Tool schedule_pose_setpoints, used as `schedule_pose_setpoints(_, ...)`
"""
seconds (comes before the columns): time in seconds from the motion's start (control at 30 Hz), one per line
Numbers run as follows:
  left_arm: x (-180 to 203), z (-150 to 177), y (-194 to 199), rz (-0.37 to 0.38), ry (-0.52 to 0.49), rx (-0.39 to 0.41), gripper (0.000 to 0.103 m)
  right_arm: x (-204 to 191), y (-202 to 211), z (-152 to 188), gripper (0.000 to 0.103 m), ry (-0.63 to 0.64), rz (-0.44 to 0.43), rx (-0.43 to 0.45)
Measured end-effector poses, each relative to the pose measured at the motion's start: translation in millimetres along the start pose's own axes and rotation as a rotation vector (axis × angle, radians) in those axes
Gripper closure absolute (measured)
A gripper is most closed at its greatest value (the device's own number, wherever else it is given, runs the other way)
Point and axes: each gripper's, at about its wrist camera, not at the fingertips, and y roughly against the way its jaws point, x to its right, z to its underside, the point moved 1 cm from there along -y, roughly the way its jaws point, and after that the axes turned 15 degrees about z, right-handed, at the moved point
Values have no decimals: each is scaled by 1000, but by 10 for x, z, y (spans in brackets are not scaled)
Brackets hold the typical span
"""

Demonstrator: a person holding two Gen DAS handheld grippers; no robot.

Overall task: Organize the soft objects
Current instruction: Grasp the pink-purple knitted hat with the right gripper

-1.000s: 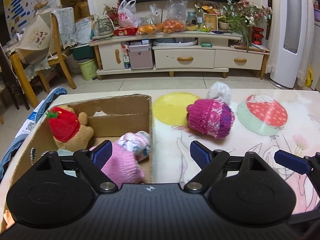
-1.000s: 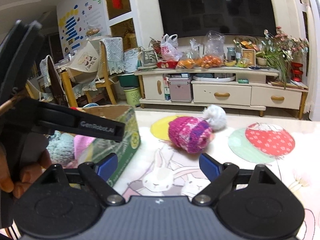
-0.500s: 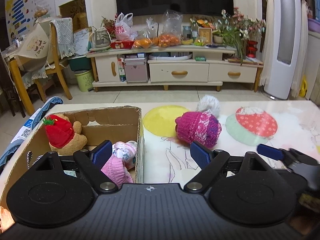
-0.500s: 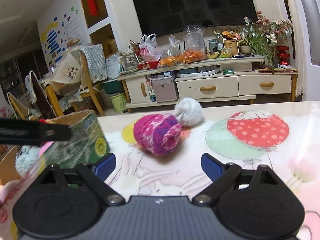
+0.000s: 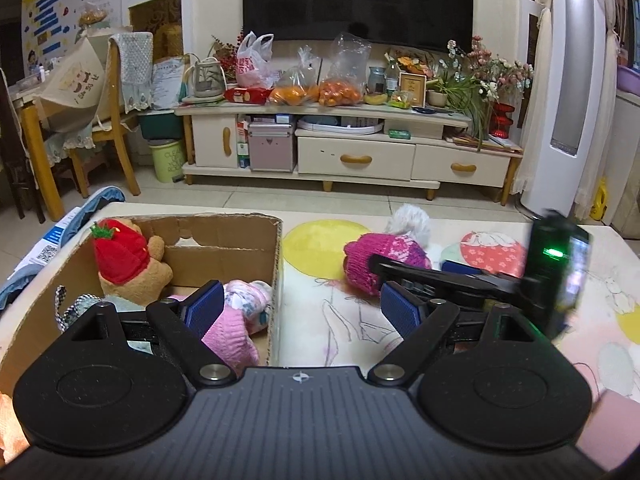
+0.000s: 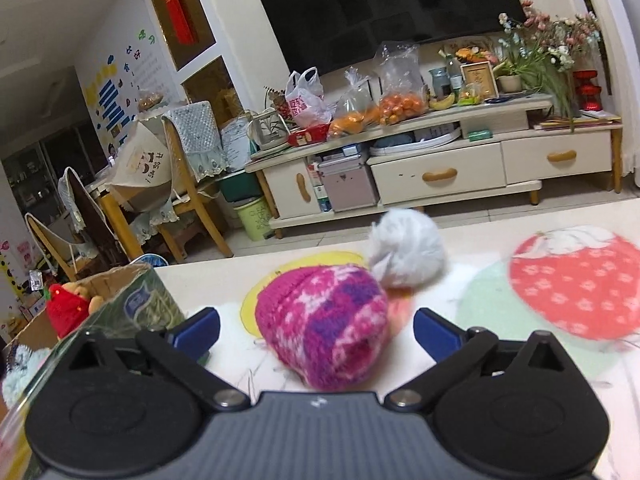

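Note:
A pink knitted hat (image 6: 324, 328) with a white pompom (image 6: 406, 250) lies on the table; it also shows in the left wrist view (image 5: 384, 256). My right gripper (image 6: 316, 330) is open with the hat between its jaws, not closed on it. In the left wrist view the right gripper's body (image 5: 556, 272) reaches in from the right beside the hat. My left gripper (image 5: 302, 306) is open and empty above the right wall of a cardboard box (image 5: 224, 236). The box holds a bear in a red hat (image 5: 124, 260) and a pink soft item (image 5: 236, 316).
The table (image 5: 328, 328) has a cartoon-print cover. Beyond its far edge stand a TV cabinet (image 5: 348, 148) and a wooden chair (image 5: 108, 120) at the left. The box side (image 6: 148, 300) shows at the left of the right wrist view.
My right gripper has moved forward to the pink hat, which now sits between its open jaws. My left gripper has pulled back a little from the box.

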Motion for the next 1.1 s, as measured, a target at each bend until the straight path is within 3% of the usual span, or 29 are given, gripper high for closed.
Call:
schedule_pose_setpoints(0.4, 7, 31, 4, 8, 15, -7, 0, -206, -434, -68, 2, 17, 64, -52)
schedule_pose_setpoints(0.47, 18, 36, -3, 9, 16, -9, 0, -189, -468, -66, 13, 17, 71, -65)
schedule_pose_setpoints(0.63, 48, 39, -15, 11, 15, -11, 0, -140, -427, -49, 20, 30, 59, -68)
schedule_pose_setpoints(0.83, 93, 35, -35, 29, 26, -1, 0, -18, -193, 37, 22, 60, 56, -62)
schedule_pose_setpoints(1.1, 258, 67, -88, 99, 5, 24, 0, 489, 509, 271, 22, 115, 120, -48)
